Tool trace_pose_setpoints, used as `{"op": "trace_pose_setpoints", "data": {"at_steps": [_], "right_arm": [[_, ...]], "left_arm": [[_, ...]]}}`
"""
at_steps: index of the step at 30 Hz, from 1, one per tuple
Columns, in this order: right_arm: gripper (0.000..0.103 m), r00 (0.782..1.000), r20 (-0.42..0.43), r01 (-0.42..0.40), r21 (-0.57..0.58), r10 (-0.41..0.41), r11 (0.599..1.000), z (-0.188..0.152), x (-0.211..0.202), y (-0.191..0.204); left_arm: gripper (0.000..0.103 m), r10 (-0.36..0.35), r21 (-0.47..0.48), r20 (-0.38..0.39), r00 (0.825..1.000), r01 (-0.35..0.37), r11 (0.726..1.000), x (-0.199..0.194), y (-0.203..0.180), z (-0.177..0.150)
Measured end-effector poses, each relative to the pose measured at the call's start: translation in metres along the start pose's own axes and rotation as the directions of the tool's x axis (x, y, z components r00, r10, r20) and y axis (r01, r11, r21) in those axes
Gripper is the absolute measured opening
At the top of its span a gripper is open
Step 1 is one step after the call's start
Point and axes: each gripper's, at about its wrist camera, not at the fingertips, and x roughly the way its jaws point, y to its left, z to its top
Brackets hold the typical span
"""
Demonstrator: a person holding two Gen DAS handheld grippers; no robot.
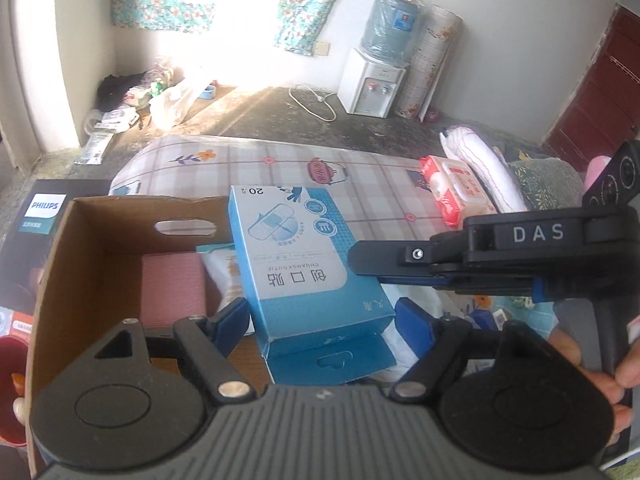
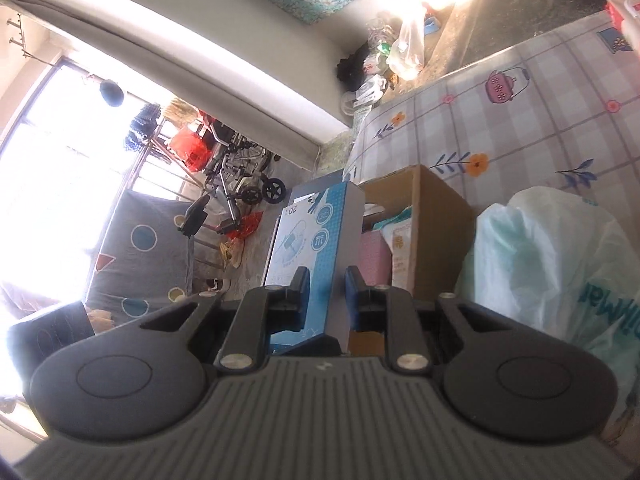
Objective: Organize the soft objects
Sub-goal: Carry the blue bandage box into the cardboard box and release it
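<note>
Clamping a blue plaster box [image 2: 316, 256] by its thin edges, the right hand-held gripper [image 2: 326, 294] has its blue pads pressed on both sides of the carton, which stands on edge in the right wrist view; in the left wrist view the same box [image 1: 304, 256] hangs tilted over the open cardboard box [image 1: 100, 264], with the right hand-held gripper [image 1: 384, 268] reaching in from the right, its body marked DAS; the left hand-held gripper [image 1: 322, 320] has its fingers well apart on either side of the plaster box, and whether the pads touch it I cannot tell; inside the cardboard box lie a pink folded cloth [image 1: 172, 288] and a white soft pack [image 1: 224, 276], side by side against the far wall; beyond the box stretches a checked bed sheet [image 1: 256, 168] printed with flowers and teapots, and on it, well apart from the box, a red and white wipes pack [image 1: 456, 188] lies just beside a rolled white towel [image 1: 480, 160]; a pale plastic bag [image 2: 540, 264] sits right of the cardboard box [image 2: 436, 224] in the right wrist view.
</note>
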Motion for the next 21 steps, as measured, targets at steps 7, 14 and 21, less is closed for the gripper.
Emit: {"op": "trace_pose_setpoints", "data": {"at_steps": [7,14,21], "right_arm": [[0.019,0.987,-0.161,-0.007,0.015,0.01,1.0,-0.017,0.116,0.042],[0.019,0.973,-0.232,0.01,0.074,0.007,0.997,-0.013,0.2,0.036],[0.019,0.973,-0.229,0.034,0.09,-0.013,0.995,-0.004,0.251,0.022]], "left_arm": [[0.08,0.115,-0.099,-0.03,0.993,-0.117,0.988,0.015,0.088,-0.004],[0.079,0.183,-0.121,-0.06,0.981,-0.189,0.975,0.054,0.145,0.003],[0.08,0.217,-0.107,-0.075,0.973,-0.224,0.969,0.078,0.162,0.008]]}}
